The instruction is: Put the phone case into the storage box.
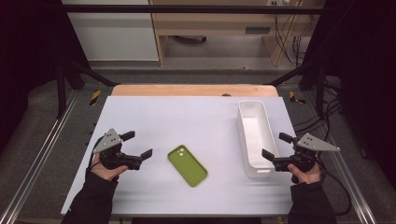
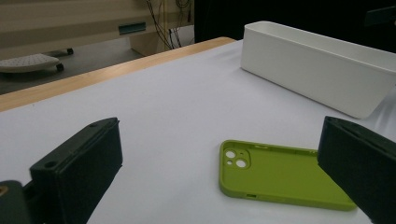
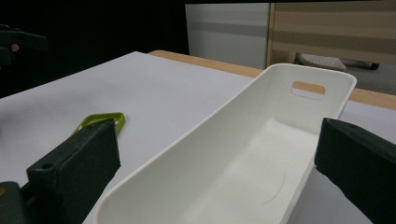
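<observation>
The green phone case (image 1: 187, 165) lies flat on the white desk (image 1: 187, 116), open side up, near the front edge and a little left of centre. Just to its left the left gripper (image 1: 140, 144) hovers with its fingers (image 2: 77, 170) spread wide, holding nothing. To the right of the case the long white bin (image 1: 254, 135) stands empty, running from near to far, and the right gripper (image 1: 276, 145) waits at the bin's near right end, its fingers (image 3: 74, 163) also wide apart and empty.

The main risk, as I judge it, is the pick-up: the case is thin and lies flush on a smooth surface, so fingers closing from the side may simply push it away or skate over its rim. A soft case could also buckle and spring free. A careless right gripper might nudge the light bin askew.
</observation>
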